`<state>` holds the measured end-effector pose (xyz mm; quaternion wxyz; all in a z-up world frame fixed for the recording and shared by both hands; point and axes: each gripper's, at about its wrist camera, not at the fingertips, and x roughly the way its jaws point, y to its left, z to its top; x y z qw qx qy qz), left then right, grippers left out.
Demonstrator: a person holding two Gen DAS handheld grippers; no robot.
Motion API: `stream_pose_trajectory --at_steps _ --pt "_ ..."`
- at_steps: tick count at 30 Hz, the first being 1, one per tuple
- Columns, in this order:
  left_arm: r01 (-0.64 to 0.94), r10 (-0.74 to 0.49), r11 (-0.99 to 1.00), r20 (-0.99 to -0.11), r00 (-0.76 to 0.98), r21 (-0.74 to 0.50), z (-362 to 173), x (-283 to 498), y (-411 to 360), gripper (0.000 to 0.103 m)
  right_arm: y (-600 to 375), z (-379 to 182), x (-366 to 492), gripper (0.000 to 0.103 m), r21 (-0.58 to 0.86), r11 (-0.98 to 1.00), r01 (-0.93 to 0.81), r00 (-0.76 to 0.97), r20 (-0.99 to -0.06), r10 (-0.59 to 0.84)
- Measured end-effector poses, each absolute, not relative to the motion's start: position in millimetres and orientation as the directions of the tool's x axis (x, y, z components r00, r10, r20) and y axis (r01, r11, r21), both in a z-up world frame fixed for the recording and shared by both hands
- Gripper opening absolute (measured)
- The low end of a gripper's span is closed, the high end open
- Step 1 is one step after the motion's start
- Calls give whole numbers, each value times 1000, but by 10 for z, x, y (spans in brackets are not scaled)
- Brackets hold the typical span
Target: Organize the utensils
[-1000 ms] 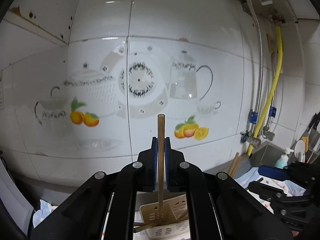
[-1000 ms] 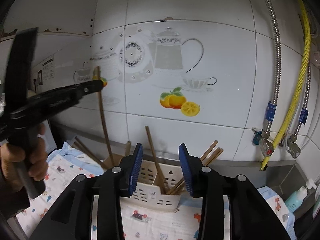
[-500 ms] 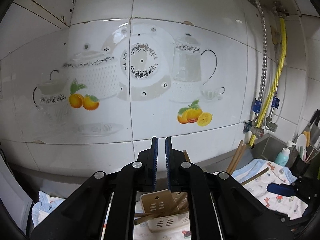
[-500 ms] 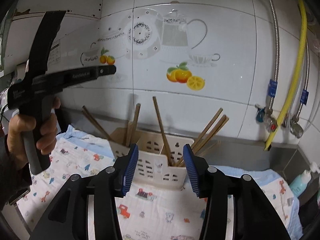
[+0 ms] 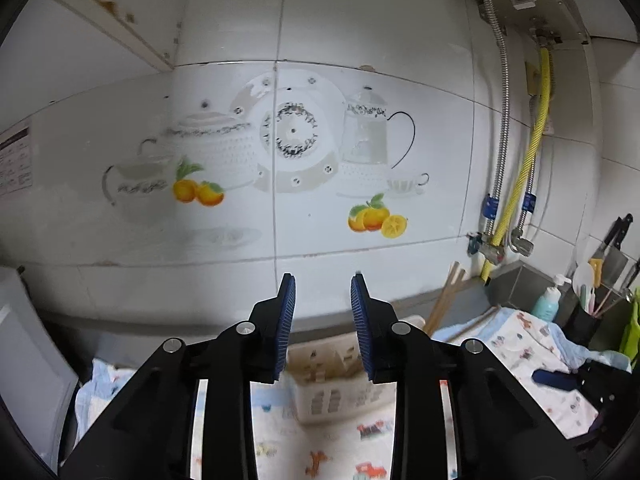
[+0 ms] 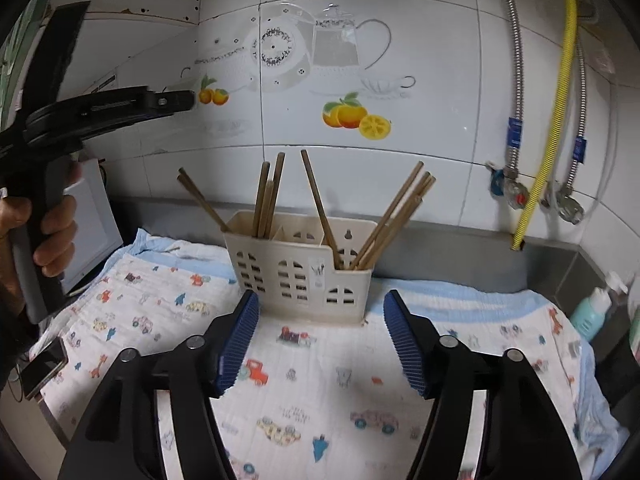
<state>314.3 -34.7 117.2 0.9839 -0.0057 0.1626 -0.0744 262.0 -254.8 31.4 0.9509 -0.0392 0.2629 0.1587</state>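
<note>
**Chopsticks racked at the back of the bench**

A printed cloth (image 6: 320, 364) covers the bench, and its front half lies bare. The cream slotted holder (image 6: 300, 276) stands at the back edge by the tiled wall, wooden chopsticks (image 6: 394, 216) fanned upright in its compartments. The right gripper (image 6: 320, 334) and the left gripper (image 5: 323, 320) are both opening, with nothing between their jaws.
</note>
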Motion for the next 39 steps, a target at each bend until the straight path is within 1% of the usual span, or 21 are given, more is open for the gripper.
stream_pose_trajectory --at_steps 1,2,3,5,6,7,8,10,12,14,17,19,22,25,27,30,33,39 --pt "145 -149 989 -322 935 -37 1157 3057 -331 41 -2545 315 2565 73 10 948 -317 813 -513 277" --pt "140 -146 989 -324 935 -40 1135 2961 -309 47 -2546 316 2508 74 20 949 -315 811 -515 279" --pt "140 -147 989 -328 933 -44 1114 2893 -296 47 -2545 318 2457 74 27 950 -311 810 -514 280" --pt "147 -156 988 -346 925 -52 1054 2715 -267 48 -2542 316 2354 79 42 951 -308 807 -518 284" --pt "150 -160 987 -352 922 -56 1023 2645 -255 52 -2539 318 2306 80 44 952 -304 809 -515 282" --pt "148 -158 987 -363 918 -55 981 2556 -244 65 -2530 322 2240 82 45 952 -302 812 -512 282" --pt "137 -145 989 -367 919 -48 937 2455 -233 70 -2512 325 2178 85 43 952 -302 812 -513 280" --pt "137 -140 990 -376 916 -35 858 2293 -217 72 -2484 328 2069 87 33 955 -296 816 -510 271" --pt "128 -134 991 -394 909 -42 778 2152 -175 76 -2455 314 1976 88 26 955 -294 815 -515 265" --pt "123 -140 990 -412 900 -67 687 1998 -105 83 -2440 295 1896 90 22 960 -281 819 -517 251" --pt "91 -109 994 -427 898 -63 583 1812 -32 86 -2439 258 1789 91 28 962 -271 815 -525 245" --pt "81 -102 994 -445 890 -67 519 1690 14 90 -2431 234 1730 91 27 964 -264 812 -534 237" --pt "44 -67 997 -460 885 -59 426 1490 87 91 -2437 191 1599 92 41 965 -259 807 -539 240" --pt "32 -67 996 -482 874 -82 349 1328 159 92 -2438 144 1482 93 53 967 -248 804 -546 236" --pt "19 -55 997 -488 871 -79 315 1233 181 95 -2431 114 1415 93 57 968 -245 799 -554 235" --pt "6 -39 998 -492 869 -69 274 1087 189 96 -2422 84 1299 93 56 972 -229 799 -560 220" --pt "-8 -9 999 -486 874 -33 244 937 163 97 -2400 77 1190 93 50 974 -222 800 -561 211" --pt "5 -38 998 -515 857 -64 112 794 175 98 -2328 87 999 94 18 977 -213 808 -558 186"
